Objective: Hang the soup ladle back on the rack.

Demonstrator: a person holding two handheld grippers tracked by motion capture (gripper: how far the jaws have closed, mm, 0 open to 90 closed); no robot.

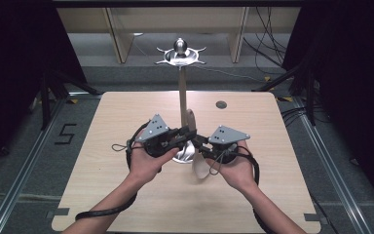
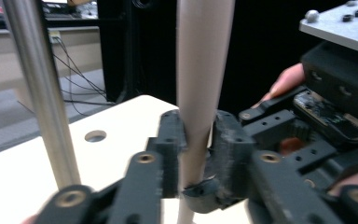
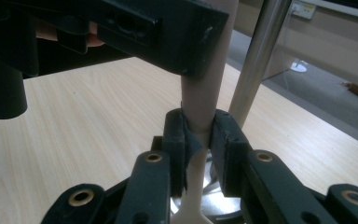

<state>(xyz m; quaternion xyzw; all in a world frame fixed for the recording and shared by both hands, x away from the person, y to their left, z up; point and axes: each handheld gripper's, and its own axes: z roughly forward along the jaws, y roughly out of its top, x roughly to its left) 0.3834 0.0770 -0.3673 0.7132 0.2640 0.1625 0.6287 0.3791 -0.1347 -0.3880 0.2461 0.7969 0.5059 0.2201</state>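
High view puts both tools at the middle of the pale wooden bench (image 1: 126,204), meeting at a long cream-coloured plastic spoon-like utensil (image 1: 191,119) that stands nearly upright just beside the tall polished steel stand with a round base (image 1: 181,97). The left hand-held gripper (image 1: 187,132) is clenched on the utensil's handle; in the left gripper view its jaws pinch the cream shaft (image 2: 200,70) from both sides, with the steel pole (image 2: 39,93) close by at the left. The right hand-held gripper (image 1: 198,141) is likewise clamped on the same shaft (image 3: 205,100), just below the other tool, with the broad end hanging under it near the stand's base.

This looks like a two-handed hold or handover in mid-air. Next, I judge, one gripper must release while the other keeps the utensil steady and clear of the pole.
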